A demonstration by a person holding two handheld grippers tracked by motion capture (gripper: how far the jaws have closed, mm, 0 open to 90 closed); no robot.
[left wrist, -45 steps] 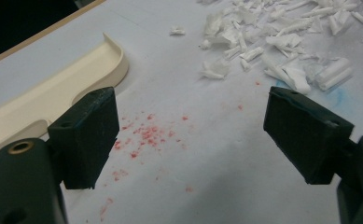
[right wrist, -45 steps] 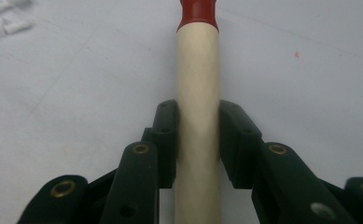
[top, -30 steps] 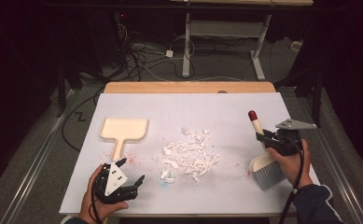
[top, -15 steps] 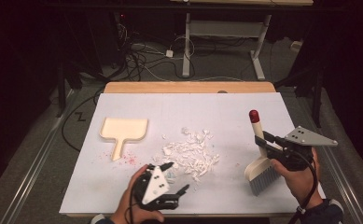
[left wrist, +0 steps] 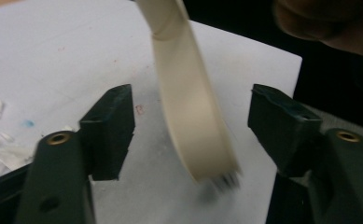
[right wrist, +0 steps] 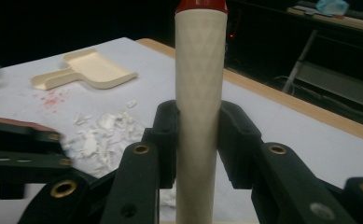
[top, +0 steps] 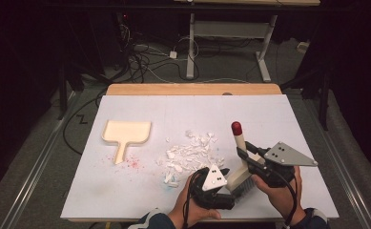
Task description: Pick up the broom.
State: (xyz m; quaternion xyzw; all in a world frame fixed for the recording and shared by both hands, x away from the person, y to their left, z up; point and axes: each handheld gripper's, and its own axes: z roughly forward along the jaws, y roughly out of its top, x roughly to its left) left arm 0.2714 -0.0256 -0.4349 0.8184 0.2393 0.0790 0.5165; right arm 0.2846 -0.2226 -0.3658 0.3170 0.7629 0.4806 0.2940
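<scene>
Farthest to my left on the white table cover (top: 126, 191) lies the cream dustpan (top: 125, 134), flat, its handle pointing toward me, with a faint red speckle (top: 131, 163) on the cover just beside that handle; from the right gripper view I see the same dustpan (right wrist: 86, 70) well back from the jaws. Next comes the heap of white scraps (top: 189, 153), spread near the middle of the cover and well apart from the dustpan. Just past the heap is my left gripper (top: 220, 173), low at the near edge; its jaws have just been closing, yet in the left gripper view they stand apart with the cream head of the brush (left wrist: 193, 121) between them, and neither pad touches it. The brush (top: 242, 162) leans upright beside the scraps, bristles down on the cover, red cap on top. My right gripper (top: 248, 155) is clenched on its handle: in the right gripper view both pads press the cream shaft (right wrist: 198, 107) from either side, below the red cap.
</scene>
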